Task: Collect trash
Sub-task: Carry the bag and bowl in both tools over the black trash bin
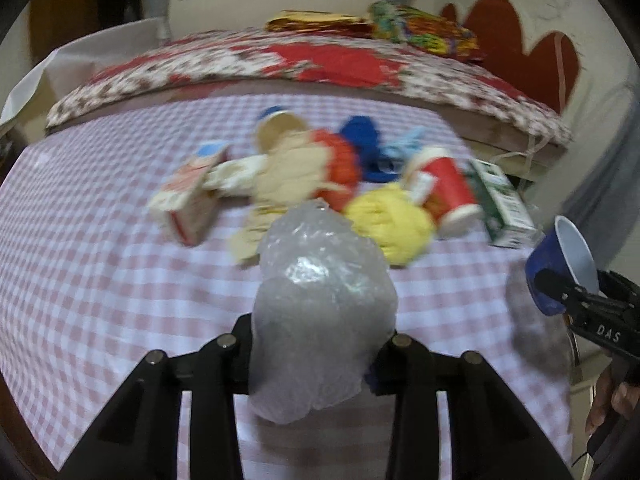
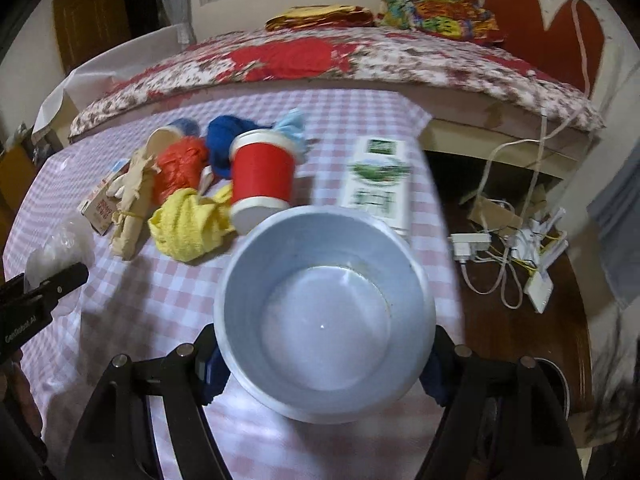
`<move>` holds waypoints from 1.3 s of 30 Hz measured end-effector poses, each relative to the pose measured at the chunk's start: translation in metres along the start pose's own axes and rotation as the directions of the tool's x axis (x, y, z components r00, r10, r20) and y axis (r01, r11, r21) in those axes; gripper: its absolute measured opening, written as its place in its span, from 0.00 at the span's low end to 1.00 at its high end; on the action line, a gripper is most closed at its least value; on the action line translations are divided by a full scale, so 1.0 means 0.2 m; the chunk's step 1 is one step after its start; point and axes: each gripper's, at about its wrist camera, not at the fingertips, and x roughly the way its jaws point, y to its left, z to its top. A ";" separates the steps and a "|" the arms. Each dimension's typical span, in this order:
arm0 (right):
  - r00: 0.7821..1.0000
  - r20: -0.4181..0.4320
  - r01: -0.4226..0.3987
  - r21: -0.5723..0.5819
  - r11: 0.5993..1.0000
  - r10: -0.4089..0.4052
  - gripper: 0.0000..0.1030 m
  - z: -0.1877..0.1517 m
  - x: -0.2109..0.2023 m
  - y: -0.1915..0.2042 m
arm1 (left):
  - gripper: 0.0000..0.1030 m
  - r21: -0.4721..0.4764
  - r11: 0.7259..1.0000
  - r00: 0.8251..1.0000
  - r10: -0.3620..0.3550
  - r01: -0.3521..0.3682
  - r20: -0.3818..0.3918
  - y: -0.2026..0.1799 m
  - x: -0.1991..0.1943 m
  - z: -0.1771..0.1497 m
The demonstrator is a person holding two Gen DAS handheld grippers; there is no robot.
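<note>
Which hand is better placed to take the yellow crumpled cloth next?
Neither is free: the left gripper holds a clear crumpled plastic bag, the right gripper a blue paper cup. The yellow crumpled cloth lies nearer the left.

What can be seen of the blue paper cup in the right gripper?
The blue paper cup has a dark blue outside and a pale, empty inside with a rolled rim. It looks undented. The right gripper clamps it by the side walls, off the checked tablecloth, mouth tilted toward the right wrist camera. Nothing else touches it.
</note>
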 end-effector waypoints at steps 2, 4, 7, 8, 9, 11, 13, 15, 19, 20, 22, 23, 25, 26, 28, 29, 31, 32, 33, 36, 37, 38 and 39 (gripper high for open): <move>1.000 0.014 0.025 0.016 1.000 -0.026 0.74 -0.03 -0.06 -0.10 | 0.37 0.033 0.999 0.999 -0.036 0.036 -0.001 -0.11 -0.01 0.01; 0.999 0.022 0.046 0.032 0.998 -0.047 0.74 -0.06 -0.12 -0.20 | 0.37 0.068 0.995 0.998 -0.068 0.068 -0.001 -0.22 0.00 0.03; 0.996 0.030 0.078 0.061 0.995 -0.080 0.74 -0.11 -0.19 -0.36 | 0.37 0.119 0.986 0.993 -0.117 0.118 -0.008 -0.39 0.00 0.05; 0.995 0.033 0.087 0.072 0.994 -0.089 0.74 -0.13 -0.21 -0.42 | 0.37 0.140 0.981 0.991 -0.136 0.135 -0.009 -0.46 0.00 0.05; 0.994 0.034 0.101 0.084 0.991 -0.104 0.74 -0.15 -0.23 -0.48 | 0.37 0.155 0.977 0.989 -0.148 0.148 -0.011 -0.51 0.00 0.05; 0.990 0.030 0.133 0.113 0.985 -0.138 0.74 -0.20 -0.27 -0.60 | 0.37 0.197 0.963 0.982 -0.185 0.186 -0.021 -0.66 0.01 0.06; 0.988 0.028 0.148 0.147 0.978 -0.153 0.74 -0.24 -0.31 -0.70 | 0.37 0.233 0.949 0.977 -0.211 0.214 -0.034 -0.78 0.01 0.05; 0.983 0.021 0.175 0.183 0.967 -0.182 0.74 -0.30 -0.35 -0.84 | 0.37 0.266 0.932 0.969 -0.241 0.245 -0.049 -0.90 0.02 0.04; 0.975 0.006 0.216 0.226 0.950 -0.223 0.74 -0.42 -0.42 -1.04 | 0.37 0.340 0.888 0.950 -0.297 0.310 -0.093 -1.16 0.02 -0.02; 0.971 -0.006 0.234 0.239 0.943 -0.239 0.74 -0.46 -0.43 -1.10 | 0.37 0.355 0.876 0.945 -0.309 0.328 -0.111 -1.22 0.02 -0.04; 0.965 -0.025 0.259 0.255 0.932 -0.261 0.74 -0.53 -0.46 -1.19 | 0.37 0.365 0.863 0.937 -0.323 0.350 -0.135 -1.33 0.02 -0.07; 0.963 -0.032 0.266 0.262 0.928 -0.267 0.74 -0.56 -0.46 -1.23 | 0.37 0.378 0.852 0.932 -0.331 0.362 -0.148 -1.38 0.03 -0.09; 0.957 -0.052 0.288 0.265 0.920 -0.285 0.74 -0.63 -0.48 -1.31 | 0.37 0.390 0.833 0.920 -0.350 0.393 -0.179 -1.48 0.04 -0.14; 0.955 -0.060 0.296 0.259 0.919 -0.291 0.74 -0.67 -0.48 -1.34 | 0.37 0.393 0.820 0.909 -0.365 0.416 -0.200 -1.54 0.04 -0.17; 0.954 -0.072 0.301 0.250 0.920 -0.292 0.74 -0.75 -0.49 -1.40 | 0.37 0.413 0.795 0.895 -0.377 0.445 -0.238 -1.64 0.06 -0.21; 0.954 -0.079 0.298 0.247 0.922 -0.288 0.74 -0.78 -0.49 -1.43 | 0.37 0.434 0.777 0.889 -0.379 0.456 -0.257 -1.69 0.07 -0.24; 0.956 -0.093 0.293 0.248 0.923 -0.278 0.74 -0.85 -0.48 -1.48 | 0.37 0.464 0.748 0.879 -0.375 0.475 -0.294 -1.78 0.11 -0.28; 0.958 -0.100 0.287 0.250 0.925 -0.270 0.74 -0.89 -0.48 -1.51 | 0.37 0.474 0.735 0.873 -0.376 0.485 -0.311 -1.81 0.12 -0.29; 0.958 -0.105 0.286 0.250 0.925 -0.267 0.74 -0.92 -0.47 -1.52 | 0.37 0.483 0.722 0.866 -0.374 0.496 -0.331 -1.84 0.15 -0.31; 0.960 -0.121 0.277 0.243 0.930 -0.254 0.74 -0.99 -0.42 -1.56 | 0.37 0.508 0.690 0.854 -0.358 0.515 -0.378 -1.93 0.23 -0.35; 0.961 -0.131 0.269 0.230 0.935 -0.244 0.74 -1.02 -0.40 -1.57 | 0.37 0.510 0.683 0.848 -0.354 0.523 -0.394 -1.96 0.26 -0.37; 0.960 -0.141 0.268 0.216 0.939 -0.241 0.74 -1.03 -0.37 -1.57 | 0.37 0.512 0.678 0.844 -0.348 0.527 -0.408 -1.99 0.29 -0.39; 0.959 -0.151 0.266 0.204 0.942 -0.238 0.74 -1.05 -0.34 -1.58 | 0.37 0.512 0.676 0.841 -0.339 0.530 -0.422 -2.01 0.31 -0.41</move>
